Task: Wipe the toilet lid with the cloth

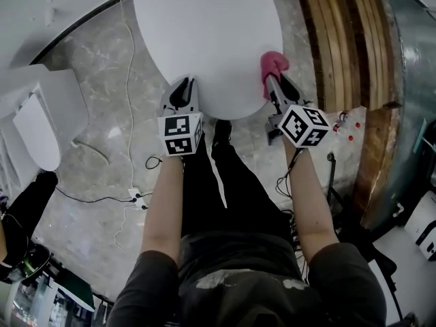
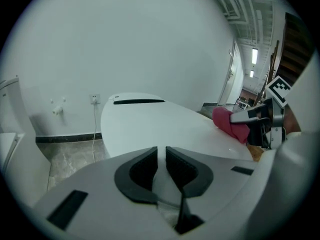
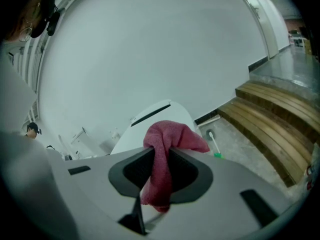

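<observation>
The white oval toilet lid [image 1: 204, 39] lies shut below me. My right gripper [image 1: 274, 82] is shut on a pink cloth [image 1: 274, 63], which bunches at its tips over the lid's near right edge. In the right gripper view the cloth [image 3: 172, 136] hangs down between the jaws of that gripper [image 3: 161, 158], with the lid [image 3: 150, 115] beyond. My left gripper [image 1: 181, 87] hovers at the lid's near left edge. Its jaws [image 2: 161, 154] stand a narrow slit apart with nothing between them. From there the lid [image 2: 150, 121], the cloth [image 2: 230, 124] and the right gripper [image 2: 252, 116] show.
Wooden steps [image 1: 340, 39] rise at the right. White cables [image 1: 129, 80] and a power strip [image 1: 136, 196] lie on the marble floor at the left, near a white fixture [image 1: 37, 131]. A toilet brush [image 3: 212, 144] lies by the steps. The person's legs stand just before the toilet.
</observation>
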Demonstrator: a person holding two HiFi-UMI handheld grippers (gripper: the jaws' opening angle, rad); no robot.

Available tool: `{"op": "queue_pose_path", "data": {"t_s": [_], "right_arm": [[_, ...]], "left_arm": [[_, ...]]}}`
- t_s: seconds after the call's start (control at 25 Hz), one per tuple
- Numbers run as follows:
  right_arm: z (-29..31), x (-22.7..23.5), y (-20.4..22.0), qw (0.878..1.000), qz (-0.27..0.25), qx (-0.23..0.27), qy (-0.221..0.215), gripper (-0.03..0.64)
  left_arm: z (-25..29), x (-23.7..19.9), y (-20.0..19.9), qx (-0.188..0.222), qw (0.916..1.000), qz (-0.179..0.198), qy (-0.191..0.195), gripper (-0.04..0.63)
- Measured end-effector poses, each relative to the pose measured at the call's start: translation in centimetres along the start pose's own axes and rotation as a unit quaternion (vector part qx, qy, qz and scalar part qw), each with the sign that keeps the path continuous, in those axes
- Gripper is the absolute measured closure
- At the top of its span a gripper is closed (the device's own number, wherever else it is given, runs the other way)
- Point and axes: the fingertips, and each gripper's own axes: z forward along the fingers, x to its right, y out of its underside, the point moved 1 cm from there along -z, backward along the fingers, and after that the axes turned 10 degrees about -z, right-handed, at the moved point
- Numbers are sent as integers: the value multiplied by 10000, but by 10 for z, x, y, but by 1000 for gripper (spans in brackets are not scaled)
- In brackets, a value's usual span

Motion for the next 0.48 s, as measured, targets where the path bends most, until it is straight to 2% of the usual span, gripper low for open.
{"op": "queue_pose_path", "data": {"t_s": [0.28,0.48], "right_arm": [[20,13,27,9996,48,-267,-29,541],[23,13,25,9992,112,-382,-18,540]], "left_arm": [[14,-6,19,-226,9997,-8,-41,532],[3,-6,3,-59,10000,-39,-60,532]]}}
